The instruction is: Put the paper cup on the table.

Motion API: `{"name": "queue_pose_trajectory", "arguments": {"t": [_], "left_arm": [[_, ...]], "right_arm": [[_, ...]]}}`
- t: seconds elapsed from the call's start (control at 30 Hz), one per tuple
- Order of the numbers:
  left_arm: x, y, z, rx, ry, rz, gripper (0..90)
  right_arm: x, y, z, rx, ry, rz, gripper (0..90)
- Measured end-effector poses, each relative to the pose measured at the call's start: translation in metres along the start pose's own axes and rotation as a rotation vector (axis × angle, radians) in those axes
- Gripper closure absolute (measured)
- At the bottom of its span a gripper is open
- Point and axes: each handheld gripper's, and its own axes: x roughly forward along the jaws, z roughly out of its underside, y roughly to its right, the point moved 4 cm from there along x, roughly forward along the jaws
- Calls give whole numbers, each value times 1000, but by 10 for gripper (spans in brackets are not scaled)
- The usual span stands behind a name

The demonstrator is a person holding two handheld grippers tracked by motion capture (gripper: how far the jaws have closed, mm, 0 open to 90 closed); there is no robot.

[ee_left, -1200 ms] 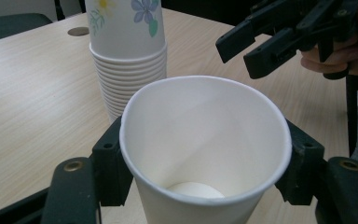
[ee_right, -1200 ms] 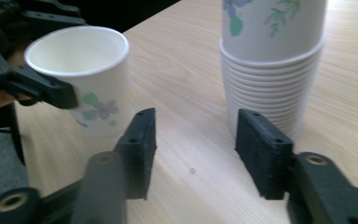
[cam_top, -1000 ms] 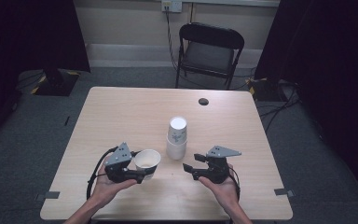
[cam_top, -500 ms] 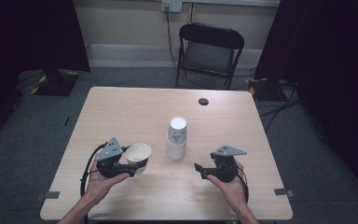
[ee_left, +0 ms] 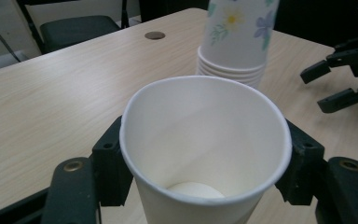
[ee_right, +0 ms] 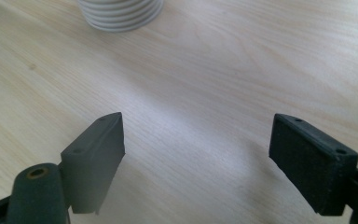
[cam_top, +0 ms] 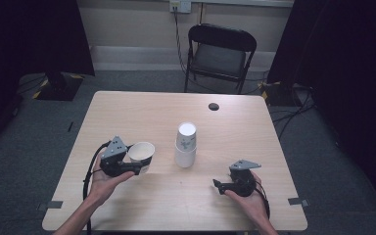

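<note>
My left gripper is shut on a single white paper cup, held upright over the table's left front. In the left gripper view the jaws press the cup on both sides, and it looks empty. A stack of flowered paper cups stands upside down mid-table, to the right of the held cup, and its base rims show in the right gripper view. My right gripper rests low near the front right, open. Its jaws have just been opening, with nothing but bare wood between them.
The wooden table has a small dark cable hole at the back. A black folding chair stands beyond the far edge. Cables trail from both grippers toward the front edge.
The left gripper has carried the cup leftward, away from the stack. The right gripper has drifted right and sunk toward the tabletop, and its jaws stand wider.
</note>
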Motion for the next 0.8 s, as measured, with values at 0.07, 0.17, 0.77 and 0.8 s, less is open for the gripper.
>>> {"name": "queue_pose_trajectory", "arguments": {"t": [0.07, 0.17, 0.77, 0.8], "left_arm": [[2, -8, 1, -28, 2, -10, 335], [8, -17, 6, -19, -30, -32, 335], [28, -65, 9, -71, -55, -167, 339], [28, -66, 10, -83, -46, -170, 338]], "right_arm": [[3, 2, 3, -6, -25, 15, 176], [6, 3, 4, -2, -31, 39, 156], [8, 2, 8, -18, 16, 54, 130], [8, 2, 8, -18, 16, 54, 130]]}}
